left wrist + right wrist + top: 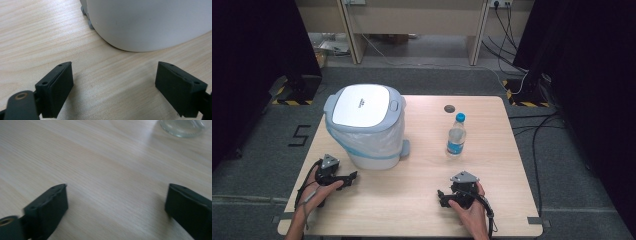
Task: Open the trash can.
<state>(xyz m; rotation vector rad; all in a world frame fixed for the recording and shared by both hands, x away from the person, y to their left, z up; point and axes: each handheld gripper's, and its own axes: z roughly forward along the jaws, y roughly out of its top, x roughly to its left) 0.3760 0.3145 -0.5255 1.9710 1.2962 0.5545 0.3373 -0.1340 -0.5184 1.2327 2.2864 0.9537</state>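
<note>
While both sets of jaws gape empty, the bin (150, 22) stands just beyond the left gripper (115, 82).

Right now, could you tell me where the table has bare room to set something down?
The widest free patch is the front middle, between the left claw and right claw. The back right corner beyond the water bottle is also bare. The bin crowds the back left.
</note>
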